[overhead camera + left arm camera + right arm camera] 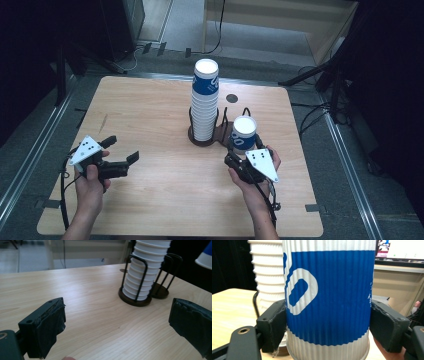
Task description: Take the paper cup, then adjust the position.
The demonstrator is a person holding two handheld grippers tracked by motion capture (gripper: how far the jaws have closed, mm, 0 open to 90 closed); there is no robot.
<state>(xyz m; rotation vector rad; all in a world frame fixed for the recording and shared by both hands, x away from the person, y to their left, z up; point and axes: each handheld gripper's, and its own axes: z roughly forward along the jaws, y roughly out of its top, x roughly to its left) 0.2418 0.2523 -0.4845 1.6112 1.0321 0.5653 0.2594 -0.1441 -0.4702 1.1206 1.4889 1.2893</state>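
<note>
A light wooden table (150, 125) is set on a grey floor (30, 135) in a dim room, with black stands at both sides. Near the table's far middle, a tall stack of cups (205, 100) is kept in a black wire holder (202, 136); a second holder ring (160, 291) is seen just beside it. One blue-and-white ribbed cup (327, 295) is pinched upside down by the right gripper (240, 155), to the right of the stack and over the second ring. The left gripper (122, 150) is held well left of the stack, its fingers (47, 327) spread wide around nothing.
</note>
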